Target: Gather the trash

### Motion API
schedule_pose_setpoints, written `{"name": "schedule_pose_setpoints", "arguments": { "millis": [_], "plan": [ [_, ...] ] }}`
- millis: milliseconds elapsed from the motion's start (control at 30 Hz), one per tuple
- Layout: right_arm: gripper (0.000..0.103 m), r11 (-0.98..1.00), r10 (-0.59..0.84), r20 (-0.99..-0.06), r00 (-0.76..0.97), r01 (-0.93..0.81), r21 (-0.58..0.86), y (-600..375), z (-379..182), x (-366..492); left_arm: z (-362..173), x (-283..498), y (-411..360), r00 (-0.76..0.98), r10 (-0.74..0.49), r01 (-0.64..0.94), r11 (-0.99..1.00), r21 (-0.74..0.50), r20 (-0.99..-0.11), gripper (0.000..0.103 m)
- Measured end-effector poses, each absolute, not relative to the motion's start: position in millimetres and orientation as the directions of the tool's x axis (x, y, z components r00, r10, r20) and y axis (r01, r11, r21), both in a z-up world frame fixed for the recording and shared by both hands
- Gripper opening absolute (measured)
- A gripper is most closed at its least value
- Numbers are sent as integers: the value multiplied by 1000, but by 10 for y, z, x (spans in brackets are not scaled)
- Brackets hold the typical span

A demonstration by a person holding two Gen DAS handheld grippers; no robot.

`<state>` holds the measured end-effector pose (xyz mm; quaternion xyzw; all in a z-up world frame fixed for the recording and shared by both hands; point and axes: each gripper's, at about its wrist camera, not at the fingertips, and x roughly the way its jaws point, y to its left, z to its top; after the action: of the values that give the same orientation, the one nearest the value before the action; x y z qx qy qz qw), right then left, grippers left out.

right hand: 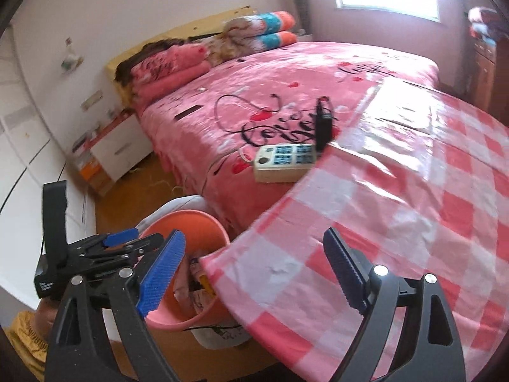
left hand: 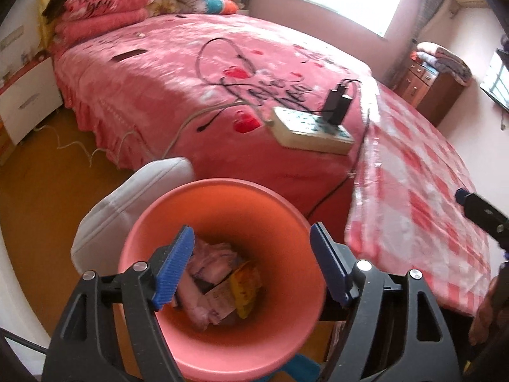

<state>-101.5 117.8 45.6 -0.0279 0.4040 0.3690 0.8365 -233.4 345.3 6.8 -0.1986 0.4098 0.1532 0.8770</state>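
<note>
Nearest to us, the left gripper (left hand: 251, 264) hangs over the pink bin (left hand: 286, 216), its blue pads apart and nothing between them. We see the trash (left hand: 222, 283) lying at the bottom of the bin: pale crumpled wrappers and one yellow packet. Our right gripper (right hand: 254, 273) is also released and empty, above the edge of the table with the checked pink cloth (right hand: 397, 210). The bin stands on the floor between this table and the bed (left hand: 178, 95). On the bed, near the table, lies a white power strip (left hand: 310, 127) with a black charger plugged in
</note>
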Motion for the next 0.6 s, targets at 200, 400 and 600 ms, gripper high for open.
{"name": "schedule_pose_setpoints", "arguments": {
  "millis": [200,400,600],
  "plan": [
    [88,765,574,-692,437,-586,265,920,371,-961,221,-2152,3194,645,80,-371,902,-220,-760,82],
    [92,799,551,-675,490,-542,258,679,360,-914,335,-2018,2946,659,63,-320,925,-204,-749,85],
    [93,821,533,-661,528,-511,254,453,349,-880,436,-1894,2746,678,55,-288,938,-195,-733,88]
  ]
}}
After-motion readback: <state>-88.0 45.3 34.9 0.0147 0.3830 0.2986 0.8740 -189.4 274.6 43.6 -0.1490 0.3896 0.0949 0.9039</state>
